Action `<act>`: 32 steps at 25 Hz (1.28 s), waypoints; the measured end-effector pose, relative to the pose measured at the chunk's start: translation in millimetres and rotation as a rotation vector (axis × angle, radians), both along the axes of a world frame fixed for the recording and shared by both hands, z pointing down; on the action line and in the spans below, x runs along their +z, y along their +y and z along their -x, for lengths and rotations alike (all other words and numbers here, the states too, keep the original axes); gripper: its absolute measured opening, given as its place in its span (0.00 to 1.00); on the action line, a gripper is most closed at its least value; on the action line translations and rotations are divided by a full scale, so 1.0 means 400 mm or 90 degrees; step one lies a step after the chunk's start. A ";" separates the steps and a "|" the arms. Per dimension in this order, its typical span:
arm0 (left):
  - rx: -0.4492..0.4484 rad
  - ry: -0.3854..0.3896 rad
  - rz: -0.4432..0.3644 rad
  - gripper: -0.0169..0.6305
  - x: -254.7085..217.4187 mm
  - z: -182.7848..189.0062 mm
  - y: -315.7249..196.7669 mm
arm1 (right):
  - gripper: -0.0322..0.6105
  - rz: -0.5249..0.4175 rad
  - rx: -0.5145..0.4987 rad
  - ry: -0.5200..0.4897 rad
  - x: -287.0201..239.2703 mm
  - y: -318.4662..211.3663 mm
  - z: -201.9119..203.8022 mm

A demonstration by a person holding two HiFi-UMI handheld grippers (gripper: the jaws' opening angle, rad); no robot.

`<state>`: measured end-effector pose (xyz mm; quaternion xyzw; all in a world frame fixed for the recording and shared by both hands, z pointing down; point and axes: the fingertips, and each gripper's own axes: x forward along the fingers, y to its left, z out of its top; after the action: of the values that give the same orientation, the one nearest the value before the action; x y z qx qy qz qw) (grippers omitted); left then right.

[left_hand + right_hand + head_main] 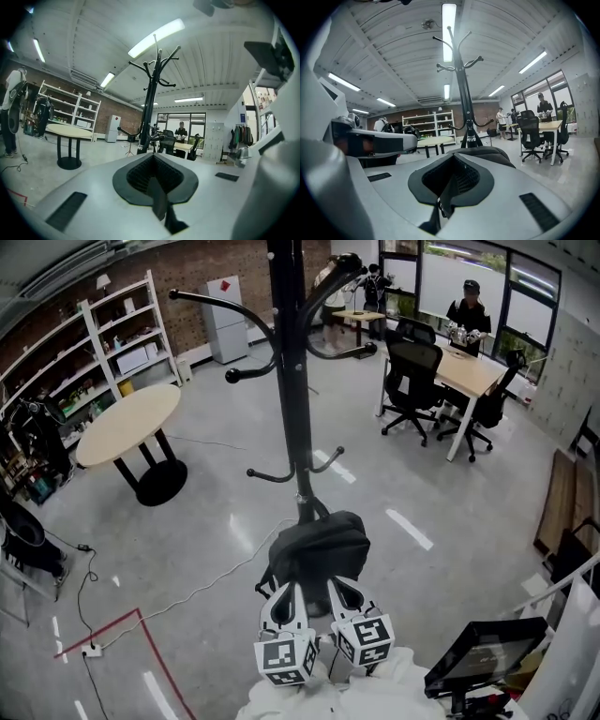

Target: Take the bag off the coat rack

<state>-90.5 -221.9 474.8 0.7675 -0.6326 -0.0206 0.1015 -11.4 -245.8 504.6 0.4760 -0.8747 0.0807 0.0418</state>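
Observation:
A tall black coat rack with curved hooks stands on the grey floor straight ahead of me, its upper hooks bare. A black bag hangs in front of its lower pole, carried by both grippers. My left gripper is shut on a black strap of the bag. My right gripper is shut on another strap, and the bag's top bulges just beyond its jaws. The rack rises a short way behind the bag in both gripper views. I cannot tell whether the bag still touches the rack.
A round wooden table stands to the left, with white shelves behind it. A desk with black office chairs is at the back right, where a person stands. A cable and red tape cross the floor. A dark screen sits near right.

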 end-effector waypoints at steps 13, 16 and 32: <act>-0.004 0.001 -0.001 0.03 0.011 0.047 -0.102 | 0.07 0.003 -0.008 -0.003 0.006 -0.061 0.031; -0.019 0.007 0.005 0.03 0.016 0.056 -0.102 | 0.07 0.013 -0.010 -0.001 0.012 -0.051 0.019; -0.050 -0.016 0.011 0.03 -0.004 -0.015 -0.074 | 0.07 0.012 -0.033 0.046 0.018 -0.103 -0.078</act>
<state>-84.6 -251.4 473.1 0.7415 -0.6635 -0.0093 0.0994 19.8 -287.1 511.8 0.4555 -0.8838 0.0703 0.0802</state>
